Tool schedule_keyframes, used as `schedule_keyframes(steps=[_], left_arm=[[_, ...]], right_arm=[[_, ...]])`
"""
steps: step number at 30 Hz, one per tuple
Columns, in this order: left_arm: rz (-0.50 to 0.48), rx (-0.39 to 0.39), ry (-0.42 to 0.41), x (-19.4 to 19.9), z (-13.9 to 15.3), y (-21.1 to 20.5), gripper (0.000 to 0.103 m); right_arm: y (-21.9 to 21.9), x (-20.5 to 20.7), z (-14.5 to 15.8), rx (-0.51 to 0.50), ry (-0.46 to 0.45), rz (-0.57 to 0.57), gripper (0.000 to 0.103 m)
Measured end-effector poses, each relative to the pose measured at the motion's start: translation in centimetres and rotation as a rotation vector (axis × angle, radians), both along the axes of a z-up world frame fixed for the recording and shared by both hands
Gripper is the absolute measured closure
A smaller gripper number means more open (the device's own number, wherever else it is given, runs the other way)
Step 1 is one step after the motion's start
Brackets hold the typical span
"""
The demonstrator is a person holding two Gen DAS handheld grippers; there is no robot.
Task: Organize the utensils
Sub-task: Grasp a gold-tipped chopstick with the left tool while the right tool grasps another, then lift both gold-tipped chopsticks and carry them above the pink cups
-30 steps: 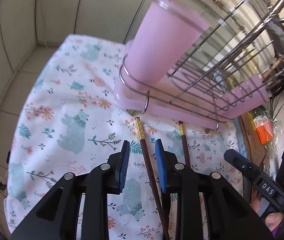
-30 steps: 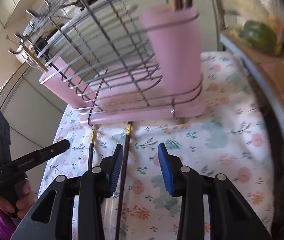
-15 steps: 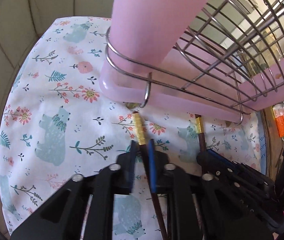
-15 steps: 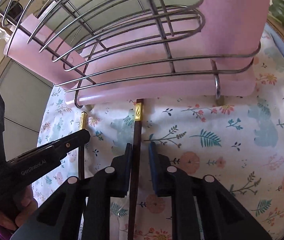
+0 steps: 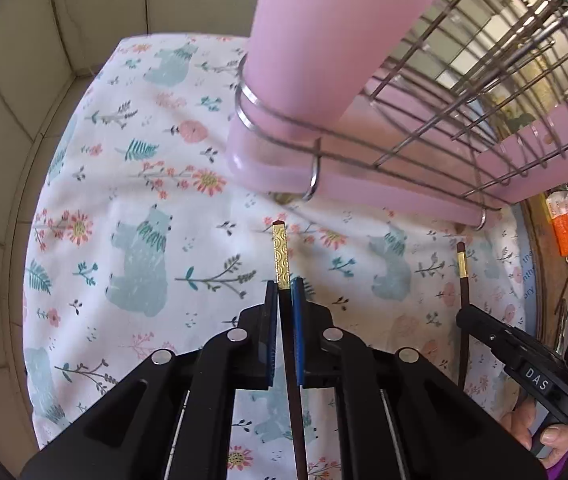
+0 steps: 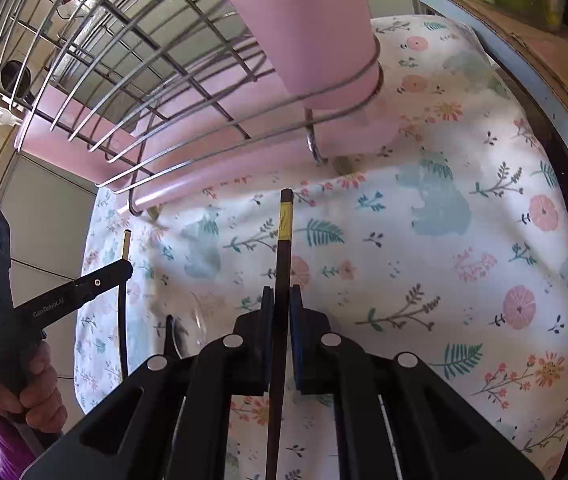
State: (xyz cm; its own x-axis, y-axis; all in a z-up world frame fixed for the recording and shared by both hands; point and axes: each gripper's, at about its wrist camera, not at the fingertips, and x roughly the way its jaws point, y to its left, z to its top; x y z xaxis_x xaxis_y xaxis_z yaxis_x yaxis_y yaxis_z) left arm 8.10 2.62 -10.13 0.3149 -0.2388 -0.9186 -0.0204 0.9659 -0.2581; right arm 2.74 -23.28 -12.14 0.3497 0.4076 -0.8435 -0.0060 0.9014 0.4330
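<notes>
Two dark chopsticks with gold bands lie on a floral cloth (image 5: 144, 208) in front of a wire dish rack (image 5: 463, 120). My left gripper (image 5: 284, 286) points down at the left chopstick (image 5: 280, 256); its jaws are closing, and the blue pads press on the stick just below the gold band. The right gripper (image 6: 281, 292) is shut on the right chopstick (image 6: 285, 232), whose tip juts ahead of the pads. Each view shows the other gripper to the side, on its own stick (image 5: 462, 280) (image 6: 125, 240). A pink utensil cup (image 5: 335, 40) (image 6: 315, 20) stands in the rack's corner ring.
A pink drip tray (image 5: 363, 188) sits under the rack, close ahead of the stick tips. Tiled wall (image 5: 12, 120) borders the cloth on the left. A cardboard box (image 6: 543, 52) and an orange packet (image 5: 567, 228) lie to the right. A hand (image 6: 32, 392) holds the left gripper.
Both grippers dropped onto the chopsticks and tipped further down toward the cloth. Their jaws went from wide apart to closed around one stick each.
</notes>
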Motion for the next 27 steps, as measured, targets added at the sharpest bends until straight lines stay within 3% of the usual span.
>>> schedule_keyframes(steps=[10,16,19,22,23,27], left_arm=[[-0.001,-0.017,0.021,-0.1,-0.3,1.2,0.096],[0.002,-0.040,0.075,1.3,-0.8,1.2,0.095],[-0.005,-0.022,0.087,1.7,-0.9,1.0,0.095],[-0.011,-0.001,0.092,2.0,-0.9,0.7,0.095],[-0.010,0.005,0.094,2.2,-0.9,0.7,0.095],[0.001,-0.002,0.102,2.4,-0.8,0.9,0.095]], right_arm=[[0.1,0.4,1.0,-0.016,-0.024,0.043,0.086],[0.2,2.7,1.1,0.025,0.024,0.068,0.086],[0.6,3.6,0.3,-0.004,0.060,0.076,0.086],[0.8,4.1,-0.6,-0.017,0.076,0.067,0.089],[0.8,4.1,-0.7,-0.021,0.067,0.064,0.095],[0.1,3.4,-0.5,0.027,0.035,0.042,0.095]])
